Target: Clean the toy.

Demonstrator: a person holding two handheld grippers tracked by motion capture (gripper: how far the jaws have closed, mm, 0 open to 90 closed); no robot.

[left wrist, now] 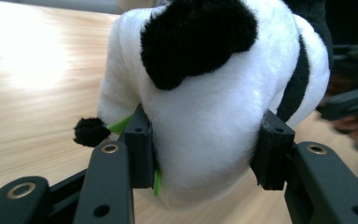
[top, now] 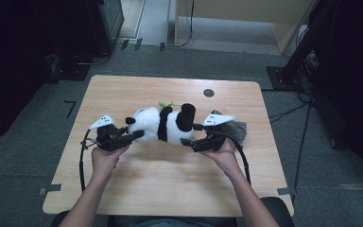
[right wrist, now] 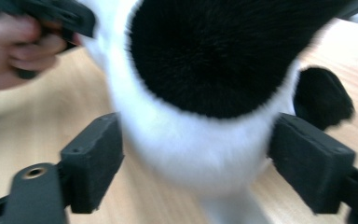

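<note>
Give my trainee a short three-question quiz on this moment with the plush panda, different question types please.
1. True or false: the left hand-held gripper squeezes the black-and-white plush panda toy.
2. Which lies behind the right hand-held gripper: A) red mug, B) crumpled grey cloth, C) blue box?
3. What surface does the panda rest on?

Key: 1 true, pads dent the fur. 2 B. 3 the light wooden table.
</note>
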